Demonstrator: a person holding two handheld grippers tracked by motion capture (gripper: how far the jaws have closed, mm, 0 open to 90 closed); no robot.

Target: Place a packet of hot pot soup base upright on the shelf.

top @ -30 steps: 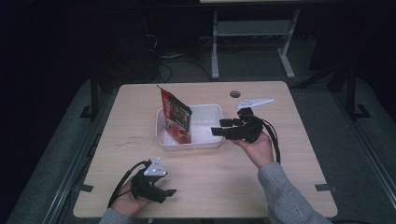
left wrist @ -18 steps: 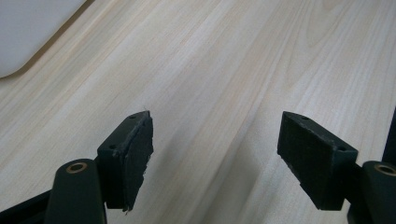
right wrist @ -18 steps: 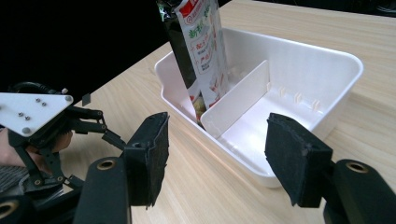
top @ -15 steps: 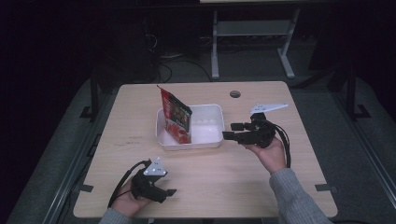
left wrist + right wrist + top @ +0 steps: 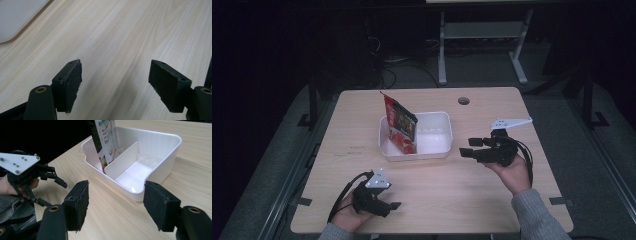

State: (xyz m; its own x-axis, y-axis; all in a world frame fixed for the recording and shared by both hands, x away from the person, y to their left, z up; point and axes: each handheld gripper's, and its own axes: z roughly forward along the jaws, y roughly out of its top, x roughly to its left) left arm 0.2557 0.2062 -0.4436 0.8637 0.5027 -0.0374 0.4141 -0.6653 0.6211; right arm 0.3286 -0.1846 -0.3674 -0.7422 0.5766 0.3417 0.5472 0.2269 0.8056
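A white bin (image 5: 434, 150) with a divider (image 5: 122, 161) sits mid-table. A red snack pouch (image 5: 401, 125) stands upright in its left compartment, leaning on the wall. My right gripper (image 5: 468, 147) hovers just right of the bin and points at it. Its jaws are wide apart and have just been opening, with nothing between them. The right gripper view looks past the right gripper (image 5: 116, 195) to the bin (image 5: 155, 135) and the pouch (image 5: 107, 135). My left gripper (image 5: 391, 204) rests near the front edge, open and empty. The left gripper (image 5: 116, 75) has bare wood between its pads.
The wooden table (image 5: 452, 200) has a cable hole (image 5: 463, 100) near its far edge. A grey metal stand (image 5: 482, 40) is on the dark floor behind the table. The bin's corner (image 5: 17, 17) lies ahead of the left gripper. The left gripper (image 5: 53, 193) faces the right one.
My right gripper has drawn back from the bin's right edge, to the right and toward the person. The pouch stays standing in the bin. The left hand has not moved.
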